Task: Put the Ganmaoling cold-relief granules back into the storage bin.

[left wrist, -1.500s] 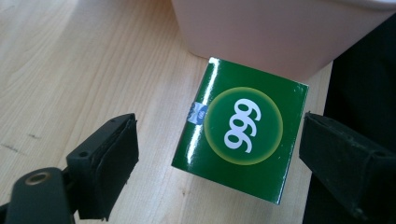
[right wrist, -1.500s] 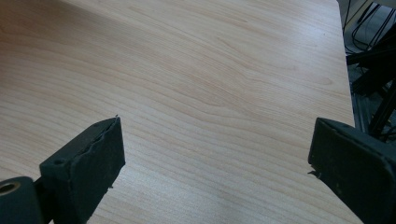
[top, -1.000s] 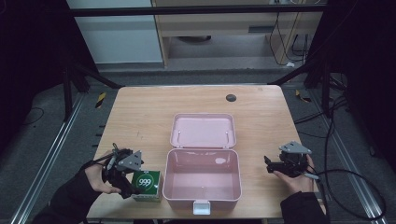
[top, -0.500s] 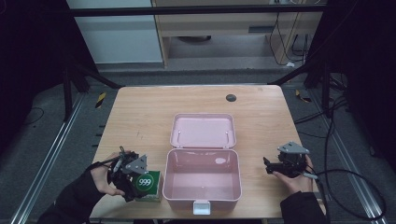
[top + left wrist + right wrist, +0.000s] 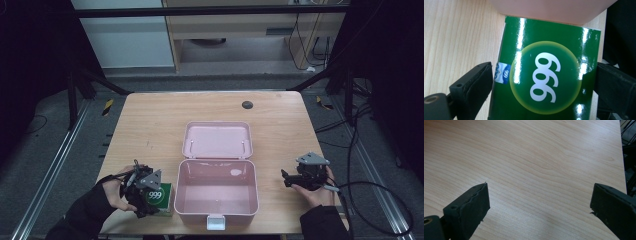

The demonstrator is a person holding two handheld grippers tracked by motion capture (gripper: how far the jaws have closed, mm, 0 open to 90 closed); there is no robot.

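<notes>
A green carton marked 999 (image 5: 161, 196) (image 5: 546, 75) lies on the wooden table against the left wall of an open pink box (image 5: 256, 186), near the front edge. My left gripper (image 5: 151, 198) (image 5: 544, 75) is lowered over the carton, one jaw on each side of it. Those jaws have just been opening, and they stand wide at the carton's edges without pressing. The pink box's wall (image 5: 549, 10) shows just beyond the carton. My right gripper (image 5: 286, 179) (image 5: 539, 192) rests open to the right of the box, with bare wood between its jaws.
The pink box's lid (image 5: 217, 140) lies flat behind its basin, which holds nothing. A small dark round disc (image 5: 247, 104) sits at the table's far side. The table's right edge (image 5: 622, 157) runs close beside my right gripper, with cables beyond it.
My left gripper has come down and to the right, from beside the green carton to over it. The right gripper and the pink box have not moved.
</notes>
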